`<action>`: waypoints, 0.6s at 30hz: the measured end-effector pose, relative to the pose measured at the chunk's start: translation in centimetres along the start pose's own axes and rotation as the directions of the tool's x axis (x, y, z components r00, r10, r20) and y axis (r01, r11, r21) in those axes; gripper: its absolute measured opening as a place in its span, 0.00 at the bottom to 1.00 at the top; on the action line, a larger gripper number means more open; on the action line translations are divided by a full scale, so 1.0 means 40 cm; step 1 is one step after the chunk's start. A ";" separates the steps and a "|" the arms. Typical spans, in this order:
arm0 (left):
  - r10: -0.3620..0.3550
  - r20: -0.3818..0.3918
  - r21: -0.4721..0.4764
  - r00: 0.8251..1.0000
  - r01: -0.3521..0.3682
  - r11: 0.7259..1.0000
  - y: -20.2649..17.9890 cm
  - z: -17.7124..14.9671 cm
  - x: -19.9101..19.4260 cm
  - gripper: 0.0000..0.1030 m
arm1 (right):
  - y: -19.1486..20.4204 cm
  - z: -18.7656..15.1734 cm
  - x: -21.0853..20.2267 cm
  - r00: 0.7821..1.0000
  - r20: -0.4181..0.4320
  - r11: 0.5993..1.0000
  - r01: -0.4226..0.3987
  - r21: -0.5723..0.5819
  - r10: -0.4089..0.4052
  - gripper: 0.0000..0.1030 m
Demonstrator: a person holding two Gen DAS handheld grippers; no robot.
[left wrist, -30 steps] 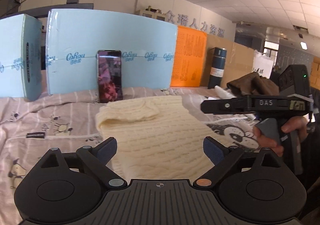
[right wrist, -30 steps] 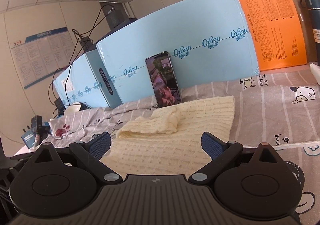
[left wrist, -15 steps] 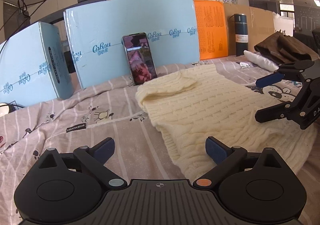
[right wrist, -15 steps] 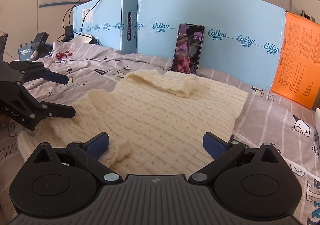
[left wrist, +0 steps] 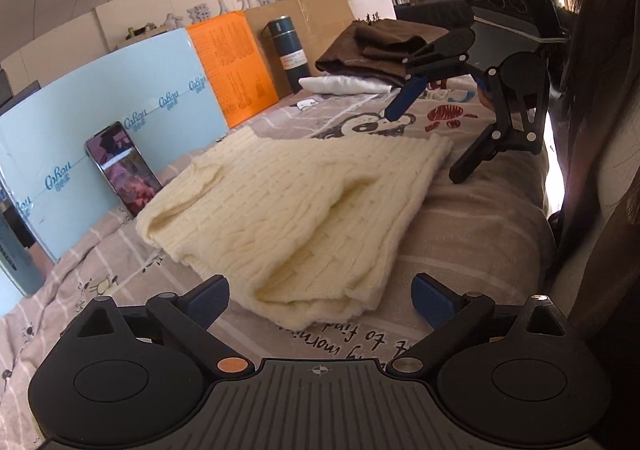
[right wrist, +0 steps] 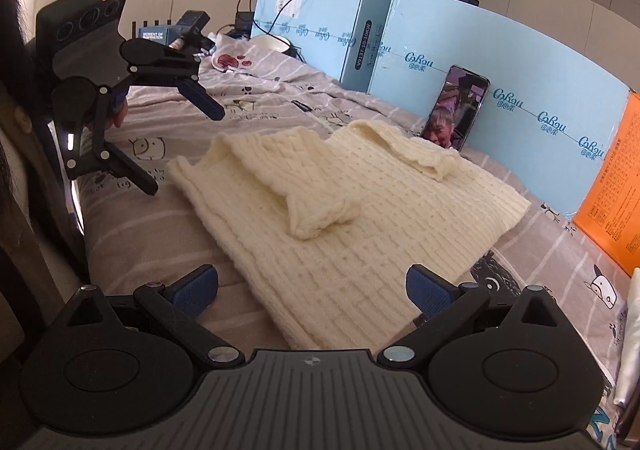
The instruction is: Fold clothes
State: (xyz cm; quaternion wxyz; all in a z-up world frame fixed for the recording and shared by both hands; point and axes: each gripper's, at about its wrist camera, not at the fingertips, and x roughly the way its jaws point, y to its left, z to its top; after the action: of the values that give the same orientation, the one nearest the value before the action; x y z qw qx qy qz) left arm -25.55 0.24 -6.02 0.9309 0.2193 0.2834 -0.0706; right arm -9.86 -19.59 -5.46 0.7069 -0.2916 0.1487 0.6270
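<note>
Bedding printed with cartoon animals covers the bed we work on, grey-pink with pale stripes, soft and slightly rumpled. Along its far side stands a row of pale blue foam boards, smooth and rigid, with an orange panel beside them.

Spread across the bed lies the cream cable-knit sweater, thick and ridged in a basket-like pattern. One sleeve is folded across the body, its cuff ending in a soft lump near the middle. The sweater's long axis runs from the collar, near a propped smartphone, toward its hem, which lies closest to us.

Our left gripper hovers just short of the sweater's near left corner, jaws spread wide, holding nothing. Our right gripper sits at the hem on the opposite side, also spread wide and empty, with knit fabric lying between its blue rubber pads. The two face each other across the garment, so each is nearest its own side edge.

We judge the next fold would need both to pinch the hem and carry it toward the collar.

Behind, a brown garment pile and a dark cylinder flask stand well apart.
</note>
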 end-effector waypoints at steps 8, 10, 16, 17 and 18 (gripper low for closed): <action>0.138 0.034 0.155 0.990 -0.142 0.978 -0.006 0.011 0.048 0.97 | 0.007 -0.012 0.013 0.998 -0.024 0.998 0.052 -0.030 -0.053 1.00; 0.119 0.041 0.150 0.992 -0.124 0.981 0.013 0.016 0.065 0.97 | 0.012 0.000 0.036 0.998 -0.005 0.997 0.063 -0.043 -0.063 1.00; 0.089 0.050 0.098 0.995 -0.094 0.991 0.053 -0.004 0.060 0.68 | 0.004 -0.021 0.018 0.996 0.048 0.990 0.079 -0.114 -0.074 0.77; 0.082 0.055 0.104 0.995 -0.087 0.991 0.055 -0.003 0.061 0.59 | -0.001 -0.025 0.013 0.997 0.049 0.992 0.065 -0.110 -0.060 0.60; 0.075 0.060 0.110 0.995 -0.081 0.991 0.056 -0.002 0.061 0.48 | -0.007 -0.029 0.009 0.998 0.051 0.993 0.051 -0.107 -0.046 0.51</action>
State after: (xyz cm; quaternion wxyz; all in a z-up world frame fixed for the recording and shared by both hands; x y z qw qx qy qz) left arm -22.98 2.27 -6.61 0.9268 0.2801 0.2440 -0.0561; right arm -9.37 -20.01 -6.50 0.7085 -0.3177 0.0905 0.6236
